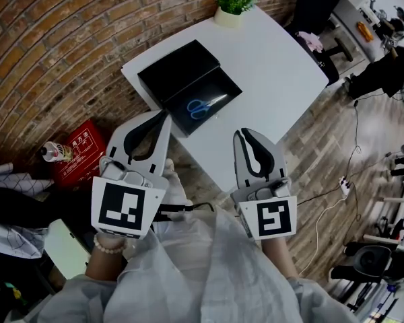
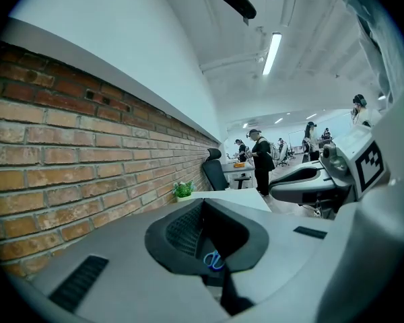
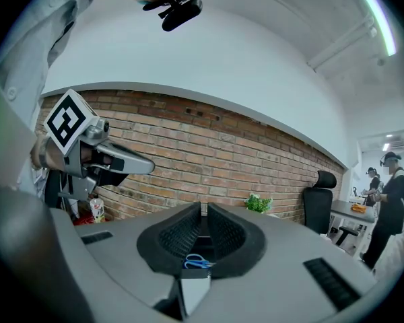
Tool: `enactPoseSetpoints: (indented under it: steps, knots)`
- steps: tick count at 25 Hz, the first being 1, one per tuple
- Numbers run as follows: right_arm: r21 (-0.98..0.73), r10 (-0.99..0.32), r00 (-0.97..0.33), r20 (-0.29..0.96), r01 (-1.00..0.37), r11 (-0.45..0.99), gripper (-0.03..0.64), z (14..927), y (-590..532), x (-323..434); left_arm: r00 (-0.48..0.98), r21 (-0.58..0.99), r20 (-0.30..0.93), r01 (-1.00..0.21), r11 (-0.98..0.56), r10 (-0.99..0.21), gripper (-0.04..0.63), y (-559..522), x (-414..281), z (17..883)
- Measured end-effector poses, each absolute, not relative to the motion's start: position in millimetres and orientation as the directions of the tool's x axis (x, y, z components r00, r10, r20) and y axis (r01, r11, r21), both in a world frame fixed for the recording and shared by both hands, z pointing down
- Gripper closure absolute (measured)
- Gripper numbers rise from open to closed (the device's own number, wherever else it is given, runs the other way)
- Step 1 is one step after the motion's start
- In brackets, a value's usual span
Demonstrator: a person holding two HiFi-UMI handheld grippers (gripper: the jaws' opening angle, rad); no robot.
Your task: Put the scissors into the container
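**A:** Item one: the blue-handled steel scissors (image 1: 203,106). Where do we log them?

**B:** Inside the open black rectangular container (image 1: 223,85), flat in its nearer half. We judge the placing done.

**A:** Item two: the grey left gripper (image 1: 164,115)?

**B:** Jaws closed together and empty. We hold it short of the container, on the near left side. We think it is parked there because there is nothing to carry.

**A:** Item three: the grey right gripper (image 1: 242,133)?

**B:** Likewise closed on nothing, at the near right side of the container and apart from it.

**A:** Sundries?

**B:** A small green potted plant (image 1: 233,4), beyond the container, on the same white table (image 1: 276,66).
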State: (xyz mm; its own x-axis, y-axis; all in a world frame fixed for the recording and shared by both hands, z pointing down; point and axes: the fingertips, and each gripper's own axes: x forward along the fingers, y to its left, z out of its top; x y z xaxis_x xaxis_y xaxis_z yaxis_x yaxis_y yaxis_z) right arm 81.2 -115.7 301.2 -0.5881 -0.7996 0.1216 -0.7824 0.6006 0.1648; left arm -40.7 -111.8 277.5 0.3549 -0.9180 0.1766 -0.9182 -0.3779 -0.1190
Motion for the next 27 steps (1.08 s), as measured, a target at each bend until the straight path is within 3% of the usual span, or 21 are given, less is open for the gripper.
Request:
enactPoseSetpoints:
  steps: [27]
  knots:
    - [0.169, -0.787, -0.594, 0.169, -0.769, 0.617, 0.56, 316.3, -119.4, 82.2, 0.361, -0.112, 0.212, -0.914, -0.389, -0.908, 0.577, -117.3, -39.8, 288.3]
